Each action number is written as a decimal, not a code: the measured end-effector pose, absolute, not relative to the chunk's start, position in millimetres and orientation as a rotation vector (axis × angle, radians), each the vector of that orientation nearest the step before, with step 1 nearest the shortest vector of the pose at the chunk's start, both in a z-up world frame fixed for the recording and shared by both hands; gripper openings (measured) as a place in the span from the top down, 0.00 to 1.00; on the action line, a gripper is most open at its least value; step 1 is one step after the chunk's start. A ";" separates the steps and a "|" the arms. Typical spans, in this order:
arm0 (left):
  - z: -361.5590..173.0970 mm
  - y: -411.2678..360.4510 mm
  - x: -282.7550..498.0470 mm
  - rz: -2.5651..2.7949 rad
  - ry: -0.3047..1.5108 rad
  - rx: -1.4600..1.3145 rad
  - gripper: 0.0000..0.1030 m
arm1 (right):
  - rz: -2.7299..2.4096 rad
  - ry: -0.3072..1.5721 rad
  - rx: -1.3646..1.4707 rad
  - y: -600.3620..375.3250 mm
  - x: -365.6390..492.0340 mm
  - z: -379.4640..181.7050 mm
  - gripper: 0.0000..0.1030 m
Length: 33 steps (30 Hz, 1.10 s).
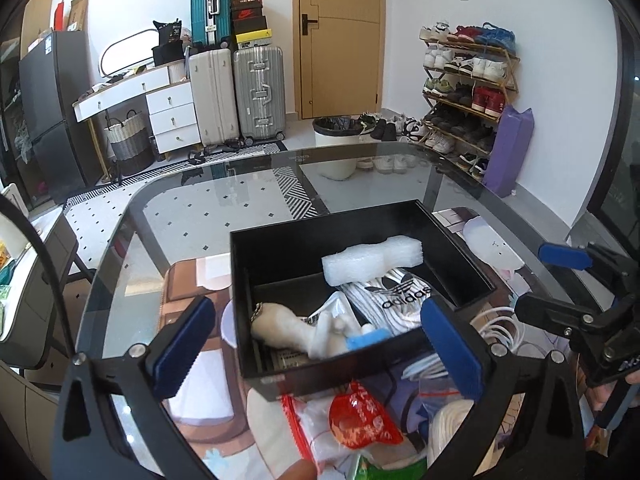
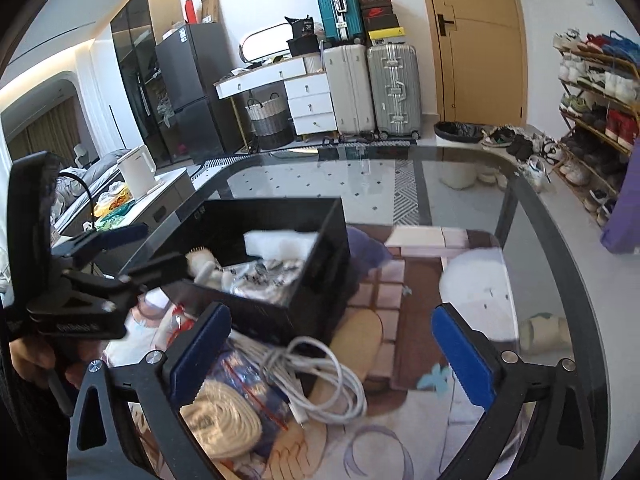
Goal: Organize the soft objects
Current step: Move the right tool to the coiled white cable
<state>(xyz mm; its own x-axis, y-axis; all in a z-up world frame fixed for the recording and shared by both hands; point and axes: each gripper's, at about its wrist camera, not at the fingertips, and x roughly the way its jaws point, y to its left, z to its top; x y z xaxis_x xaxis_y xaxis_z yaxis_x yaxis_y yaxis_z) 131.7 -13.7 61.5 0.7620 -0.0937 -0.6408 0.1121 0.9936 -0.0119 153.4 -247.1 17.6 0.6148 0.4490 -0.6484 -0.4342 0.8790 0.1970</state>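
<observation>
A black box (image 1: 288,236) stands on the glass table and holds a white foam block (image 1: 372,262), a striped adidas fabric piece (image 1: 400,294) and a white plush toy (image 1: 304,330). The box also shows in the right wrist view (image 2: 320,280). My left gripper (image 1: 320,354) is open and empty, just in front of the box's near wall. A red-and-clear bag (image 1: 352,424) lies below it. My right gripper (image 2: 332,360) is open and empty over a coiled white cable (image 2: 320,384) and a rolled cream rope (image 2: 224,416) on a blue zip bag.
A printed mat (image 2: 416,288) covers the near part of the glass table (image 1: 192,216). A white plush cushion (image 2: 476,272) lies right of the box. Suitcases, a shoe rack and a door stand beyond the table.
</observation>
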 end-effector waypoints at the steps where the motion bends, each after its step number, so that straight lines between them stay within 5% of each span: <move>1: 62.2 -13.5 128.0 -0.110 0.693 0.028 0.00 | 0.510 0.762 0.018 -248.7 151.7 14.9 0.01; 33: 21.9 -0.2 69.9 -0.040 0.784 0.004 0.00 | 0.497 0.964 0.006 -223.0 155.4 -44.0 0.01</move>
<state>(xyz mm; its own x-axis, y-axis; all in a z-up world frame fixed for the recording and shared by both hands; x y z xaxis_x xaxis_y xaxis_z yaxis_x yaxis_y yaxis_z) 69.9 -0.2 21.9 0.7072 -0.0341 -0.7062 0.0372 0.9992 -0.0110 155.4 -223.0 -44.0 0.4676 0.4081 -0.7841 -0.4025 0.8880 0.2222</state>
